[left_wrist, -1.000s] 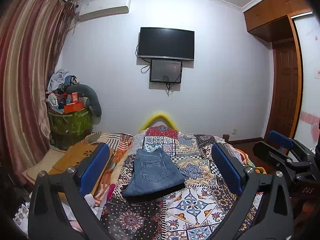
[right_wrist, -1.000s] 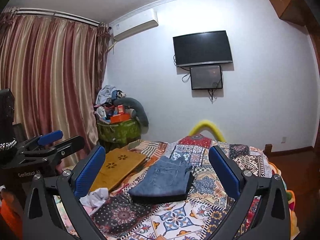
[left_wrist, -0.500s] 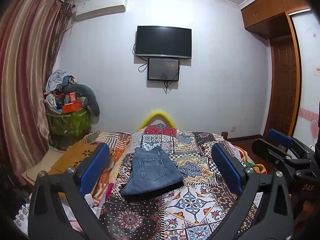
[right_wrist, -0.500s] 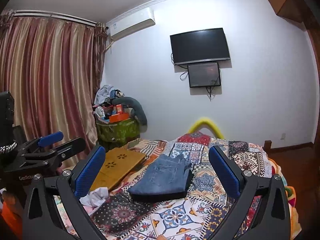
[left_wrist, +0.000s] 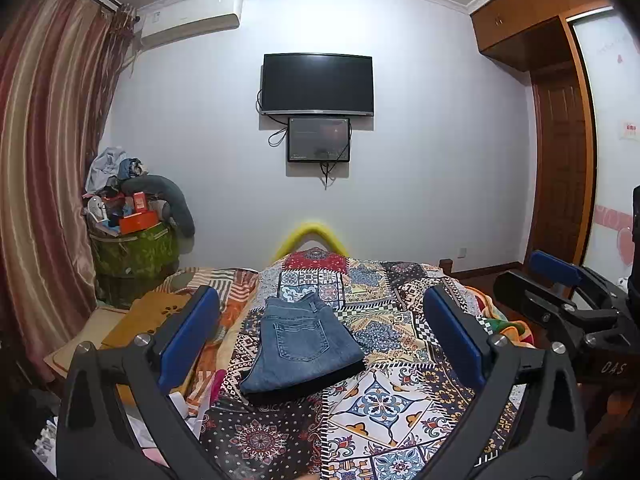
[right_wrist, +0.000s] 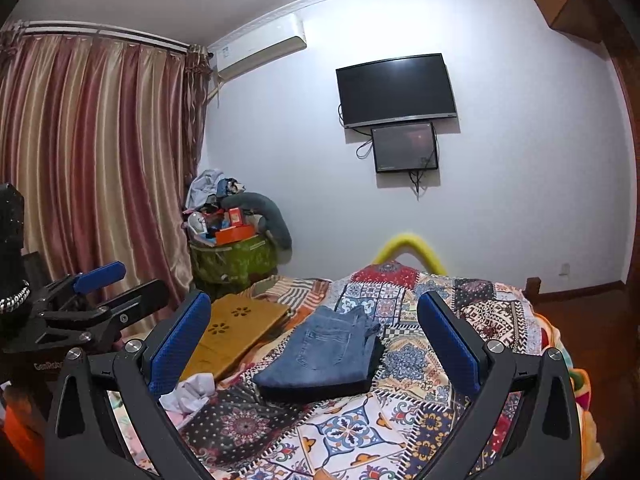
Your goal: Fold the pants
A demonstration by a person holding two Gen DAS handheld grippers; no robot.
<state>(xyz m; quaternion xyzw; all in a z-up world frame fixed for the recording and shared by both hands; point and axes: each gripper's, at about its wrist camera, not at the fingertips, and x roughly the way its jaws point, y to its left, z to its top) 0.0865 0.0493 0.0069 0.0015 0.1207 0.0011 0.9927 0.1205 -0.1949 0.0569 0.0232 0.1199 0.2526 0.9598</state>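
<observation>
My left gripper has its blue pads spread wide with nothing between them, held above the bed, and my right gripper is spread and empty too. Past both sets of fingers, the jeans lie folded into a compact stack on the patchwork bedspread, back pocket up. A dark television hangs on the far wall.

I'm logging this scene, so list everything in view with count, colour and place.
jeans: 1, blue, folded, mid-bed
bedspread: 1, multicoloured patchwork, covers bed
board: 1, tan, bed's left edge
television: 1, black, wall
small screen: 1, dark, under television
air conditioner: 1, white, high on wall
curtain: 1, red-gold striped, left
cluttered bin: 1, green, corner
left gripper: black, blue pads, open, empty
right gripper: same, open, empty
</observation>
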